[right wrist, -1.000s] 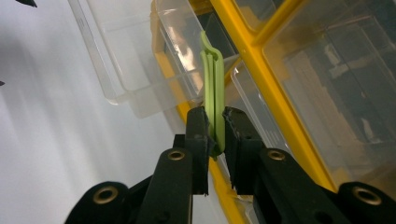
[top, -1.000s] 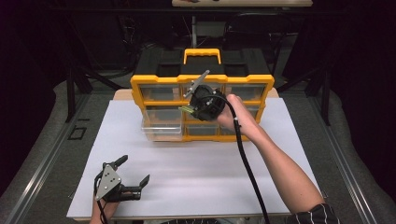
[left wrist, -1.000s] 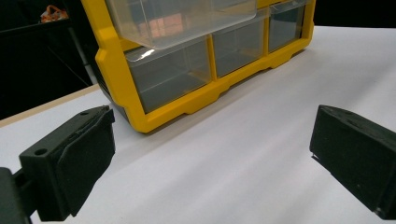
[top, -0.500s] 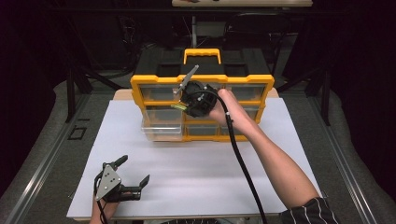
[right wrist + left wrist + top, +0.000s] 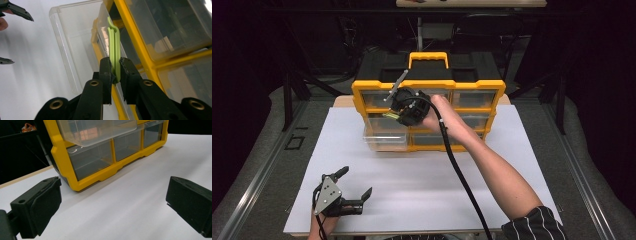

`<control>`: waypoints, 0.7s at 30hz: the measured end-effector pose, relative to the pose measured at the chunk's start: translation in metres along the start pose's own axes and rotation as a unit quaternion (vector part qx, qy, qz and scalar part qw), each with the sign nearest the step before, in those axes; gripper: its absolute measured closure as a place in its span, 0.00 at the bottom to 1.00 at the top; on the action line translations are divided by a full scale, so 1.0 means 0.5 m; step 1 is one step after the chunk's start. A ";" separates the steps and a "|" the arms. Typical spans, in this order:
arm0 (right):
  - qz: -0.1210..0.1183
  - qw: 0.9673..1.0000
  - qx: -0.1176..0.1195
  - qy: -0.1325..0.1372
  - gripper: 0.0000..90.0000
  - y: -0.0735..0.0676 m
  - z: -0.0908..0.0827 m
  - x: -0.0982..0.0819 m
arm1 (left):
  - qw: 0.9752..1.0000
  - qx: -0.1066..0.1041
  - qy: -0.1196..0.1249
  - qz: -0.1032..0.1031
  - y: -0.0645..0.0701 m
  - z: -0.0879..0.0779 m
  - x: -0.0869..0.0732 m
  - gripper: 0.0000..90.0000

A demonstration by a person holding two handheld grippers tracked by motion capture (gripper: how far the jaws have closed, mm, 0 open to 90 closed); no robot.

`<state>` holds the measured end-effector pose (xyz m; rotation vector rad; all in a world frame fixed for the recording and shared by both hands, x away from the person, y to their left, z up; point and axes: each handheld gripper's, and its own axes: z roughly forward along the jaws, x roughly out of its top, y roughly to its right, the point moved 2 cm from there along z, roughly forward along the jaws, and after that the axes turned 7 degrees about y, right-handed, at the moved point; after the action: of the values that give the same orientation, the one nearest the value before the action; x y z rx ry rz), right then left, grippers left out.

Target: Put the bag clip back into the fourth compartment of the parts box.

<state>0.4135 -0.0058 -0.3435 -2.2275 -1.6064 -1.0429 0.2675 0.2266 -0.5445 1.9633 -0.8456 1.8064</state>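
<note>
A yellow organizer [image 5: 428, 86] with clear drawers stands at the back of the white board. Its left middle drawer [image 5: 385, 138] is pulled out and looks empty. My right gripper [image 5: 395, 114] hovers just above that drawer, shut on a thin light-green plastic piece [image 5: 114, 47]. The piece points over the open drawer [image 5: 75, 50], in front of the yellow frame. My left gripper [image 5: 356, 182] rests near the board's front left corner, open. Its wide-apart pads [image 5: 37, 207] face the organizer [image 5: 100, 170] with nothing between them.
The white board [image 5: 422, 190] covers the table between the organizer and the front edge. A black-and-yellow handle [image 5: 428, 59] tops the organizer. Some closed drawers hold small parts [image 5: 163, 42]. Dark stands and cables lie behind the table.
The right gripper has moved left along the organizer's front with the green piece and now sits over the pulled-out drawer. The left gripper has stayed put.
</note>
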 end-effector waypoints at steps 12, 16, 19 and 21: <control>-0.002 1.000 0.015 -0.002 0.89 -0.017 0.033 0.012 | 1.000 -0.001 -0.001 0.001 0.000 0.001 0.000 0.00; -0.003 1.000 0.019 -0.003 0.89 -0.021 0.040 0.013 | 1.000 0.000 0.000 0.000 0.000 0.000 0.000 0.00; -0.003 1.000 0.021 -0.003 0.89 -0.023 0.046 0.012 | 1.000 -0.001 0.001 0.000 0.000 0.000 0.000 0.00; 0.000 1.000 0.023 -0.002 0.88 -0.024 0.050 0.011 | 1.000 -0.002 0.000 0.001 0.001 0.002 0.000 0.00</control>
<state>0.4140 0.0165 -0.3610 -2.2008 -1.6159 -0.9924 0.2677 0.2255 -0.5446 1.9608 -0.8519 1.8039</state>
